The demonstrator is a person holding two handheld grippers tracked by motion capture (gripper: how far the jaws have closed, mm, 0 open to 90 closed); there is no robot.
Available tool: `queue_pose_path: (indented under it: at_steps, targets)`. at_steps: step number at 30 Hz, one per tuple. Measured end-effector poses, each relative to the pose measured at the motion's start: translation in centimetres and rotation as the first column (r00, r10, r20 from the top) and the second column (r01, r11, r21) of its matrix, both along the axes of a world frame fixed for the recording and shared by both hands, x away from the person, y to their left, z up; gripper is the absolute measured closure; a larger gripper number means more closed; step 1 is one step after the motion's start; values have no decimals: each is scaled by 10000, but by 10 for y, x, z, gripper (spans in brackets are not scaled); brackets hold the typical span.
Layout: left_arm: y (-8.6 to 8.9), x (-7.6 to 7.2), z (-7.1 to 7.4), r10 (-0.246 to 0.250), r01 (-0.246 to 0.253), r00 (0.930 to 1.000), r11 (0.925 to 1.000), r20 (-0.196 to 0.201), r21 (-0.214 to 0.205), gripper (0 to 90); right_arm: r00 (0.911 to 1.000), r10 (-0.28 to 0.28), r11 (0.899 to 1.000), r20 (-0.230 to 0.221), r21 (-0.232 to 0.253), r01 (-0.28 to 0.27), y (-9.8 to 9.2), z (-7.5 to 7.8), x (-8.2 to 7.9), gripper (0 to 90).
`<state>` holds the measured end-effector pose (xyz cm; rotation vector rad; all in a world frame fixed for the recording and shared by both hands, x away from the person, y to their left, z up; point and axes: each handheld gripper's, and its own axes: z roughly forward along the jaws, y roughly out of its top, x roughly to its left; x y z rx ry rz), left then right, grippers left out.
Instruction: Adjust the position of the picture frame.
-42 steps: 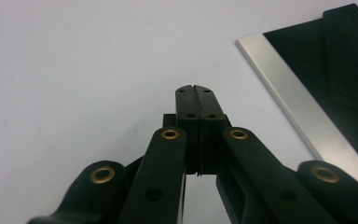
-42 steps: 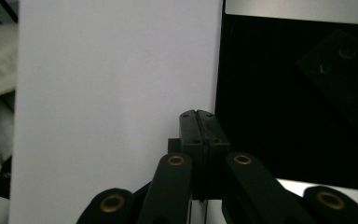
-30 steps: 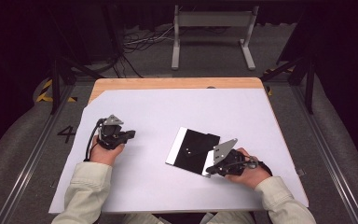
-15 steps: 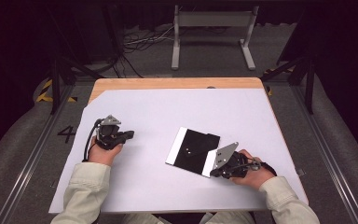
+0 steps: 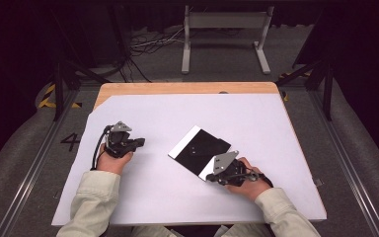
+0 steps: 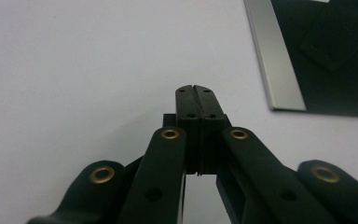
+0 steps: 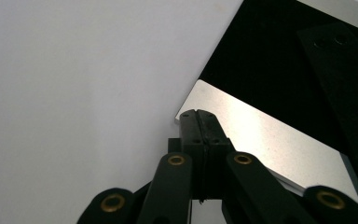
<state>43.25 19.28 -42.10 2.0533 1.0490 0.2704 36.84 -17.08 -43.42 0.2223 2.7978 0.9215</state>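
Observation:
A black plate (image 5: pixel 201 147) with a silver strip along two opposite sides lies flat on the white table (image 5: pixel 187 111), right of centre. My right gripper (image 5: pixel 208 176) rests at its near edge, shut with nothing held. In the right gripper view its closed tips (image 7: pixel 198 113) sit at the corner of the near silver strip (image 7: pixel 265 140), and a smaller black piece (image 7: pixel 349 70) lies on the plate. My left gripper (image 5: pixel 140 142) rests on the table to the plate's left, pointing towards it, also shut and empty. The left gripper view shows its tips (image 6: pixel 196 88) short of the plate (image 6: pixel 340 70).
White sheet covers the table, with a bare wooden band (image 5: pixel 187 88) at the far edge. A metal frame (image 5: pixel 225 37) and cables (image 5: pixel 138 47) stand on the floor behind. Rails run along both sides of the table.
My right gripper has slid a little to the left along the plate's near edge. The left gripper and the plate have stayed where they were.

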Motion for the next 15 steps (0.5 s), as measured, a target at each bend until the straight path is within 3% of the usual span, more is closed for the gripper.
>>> queue_pose_path:
  at_steps: [3, 5, 6, 8, 10, 11, 12, 13, 15]
  targets:
    - [0, 0, -1, -17, 17, 10000, 10000, -17, -26, 900, 9974, -535, 9984, 473, -167, 543, 17, 0, 4, 900]
    - [0, -1, -2, -72, 72, 10000, 10000, -42, -9, 900, 9905, -981, 9941, 963, -364, 1020, 32, -1, 7, 900]
    - [-1, 0, -2, -98, 98, 10000, 9999, 19, 43, 900, 9892, -1085, 9930, 990, -355, 1125, 35, -1, 10, 900]
    - [-3, 0, -3, -156, 156, 9999, 9999, -70, 47, 900, 9922, -1157, 9929, 457, -236, 1169, 35, 1, 19, 900]
    - [-5, 0, -5, -230, 231, 9997, 9997, -86, 57, 900, 9883, -1485, 9887, 333, 232, 1478, 23, 7, 27, 899]
    - [-6, 0, -5, -313, 314, 9995, 9995, -54, 102, 900, 9819, -1885, 9798, 205, 713, 1866, 13, 12, 32, 899]
    - [-6, 0, -5, -305, 305, 9995, 9995, -62, 80, 900, 9690, -2461, 9632, 200, 1162, 2422, 1, 17, 39, 899]
    - [-6, 0, -6, -310, 310, 9995, 9995, -58, 81, 900, 9508, -3098, 9408, 85, 1478, 3052, -12, 22, 45, 899]
    - [-6, 0, -6, -339, 340, 9994, 9994, -61, 101, 900, 9033, -4289, 8890, -10, 1773, 4223, -37, 26, 60, 900]
